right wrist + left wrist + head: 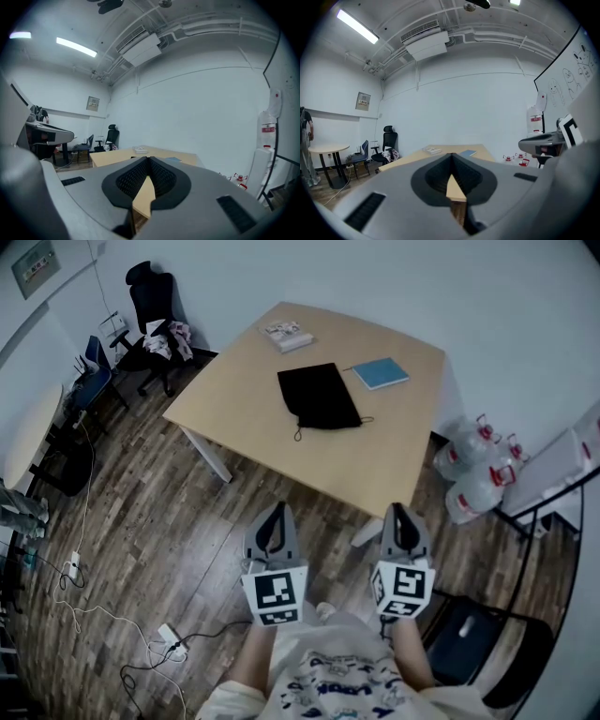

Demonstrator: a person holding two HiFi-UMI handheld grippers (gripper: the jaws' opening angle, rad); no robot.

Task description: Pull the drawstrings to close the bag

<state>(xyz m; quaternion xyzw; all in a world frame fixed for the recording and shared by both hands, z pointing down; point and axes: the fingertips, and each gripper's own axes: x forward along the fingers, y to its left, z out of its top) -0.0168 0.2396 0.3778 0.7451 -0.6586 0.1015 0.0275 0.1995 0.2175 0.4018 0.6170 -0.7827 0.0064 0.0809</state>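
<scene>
A black drawstring bag [319,395] lies flat in the middle of a light wooden table [234,404], its cords trailing off the near end toward the table's front edge. My left gripper [274,512] and right gripper [400,512] are held close to my body, well short of the table, both shut with nothing between the jaws. In the left gripper view the left gripper [451,155] points at the table [440,154] from a distance. In the right gripper view the right gripper [147,160] does the same, the table [117,157] lying ahead. The bag is too small to make out in either gripper view.
On the table lie a blue notebook [381,372] and a small stack of papers [288,334]. Water jugs [473,470] stand right of the table, a black stool [473,638] at my right. An office chair [150,310] and round table [28,427] are at left; cables [112,624] run over the wooden floor.
</scene>
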